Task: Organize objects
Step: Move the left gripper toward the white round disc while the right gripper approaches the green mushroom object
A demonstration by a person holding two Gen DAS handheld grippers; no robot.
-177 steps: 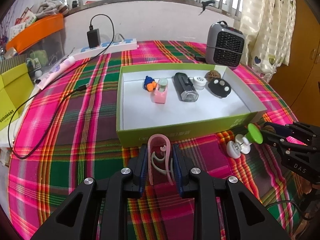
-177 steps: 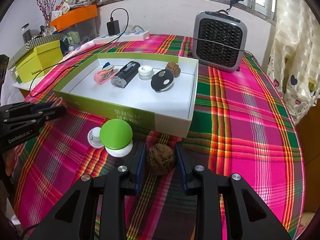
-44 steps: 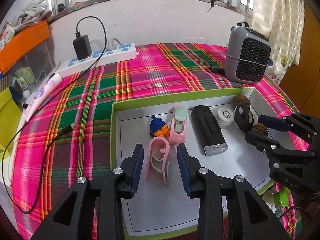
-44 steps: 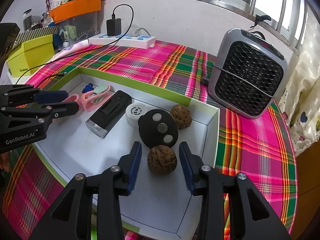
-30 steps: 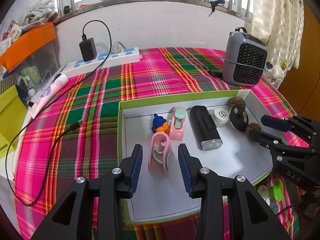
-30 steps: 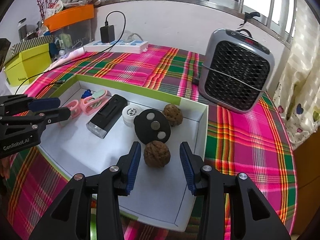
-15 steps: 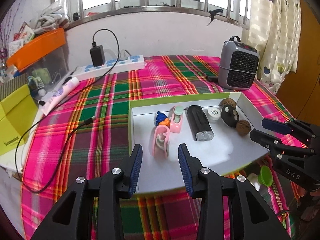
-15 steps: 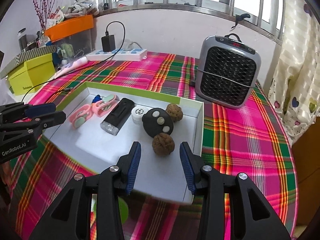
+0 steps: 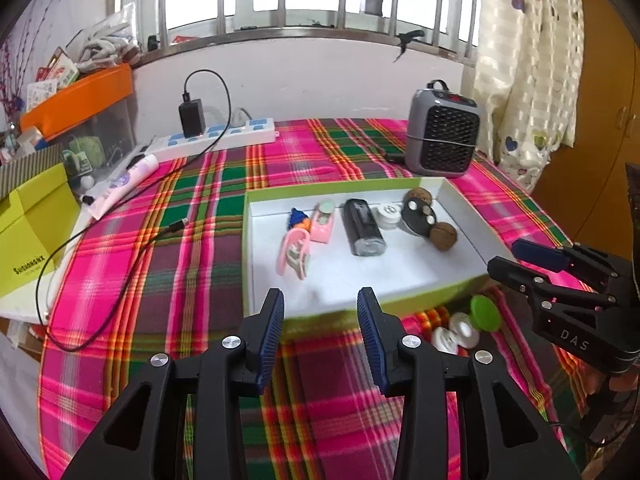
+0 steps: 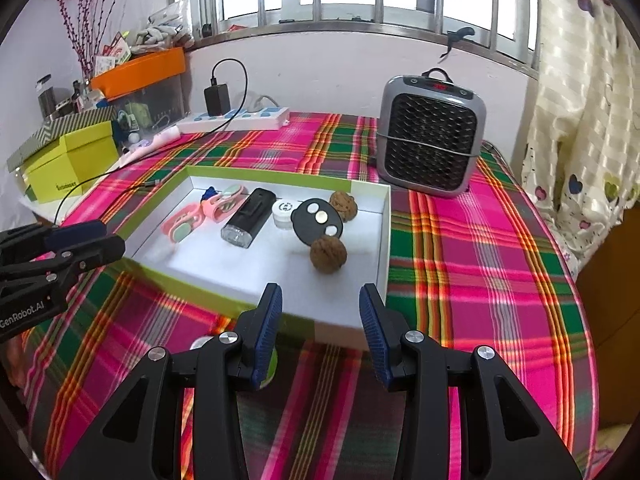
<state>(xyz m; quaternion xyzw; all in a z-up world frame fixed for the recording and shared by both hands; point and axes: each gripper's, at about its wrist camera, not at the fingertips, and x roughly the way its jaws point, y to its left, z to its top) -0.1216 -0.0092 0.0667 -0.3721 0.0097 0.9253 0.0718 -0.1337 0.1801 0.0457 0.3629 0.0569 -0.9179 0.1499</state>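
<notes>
Behind the parted, empty right claw [image 10: 320,320], green-capped item [image 10: 272,360] mostly hidden; left claw [image 9: 320,320] likewise apart.

green-capped item [image 10: 269,360] mostly hidden behind right jaws, label on white cap [image 10: 285,207] unreadable

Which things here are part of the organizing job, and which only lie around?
Job: green box, walnuts, black flashlight, pink clips, green-topped piece outside the box.
Lying about: heater, power strip, yellow box.

pink clip [image 9: 294,254] | walnut [image 9: 443,236] | both lying in box [image 9: 460,210]
</notes>
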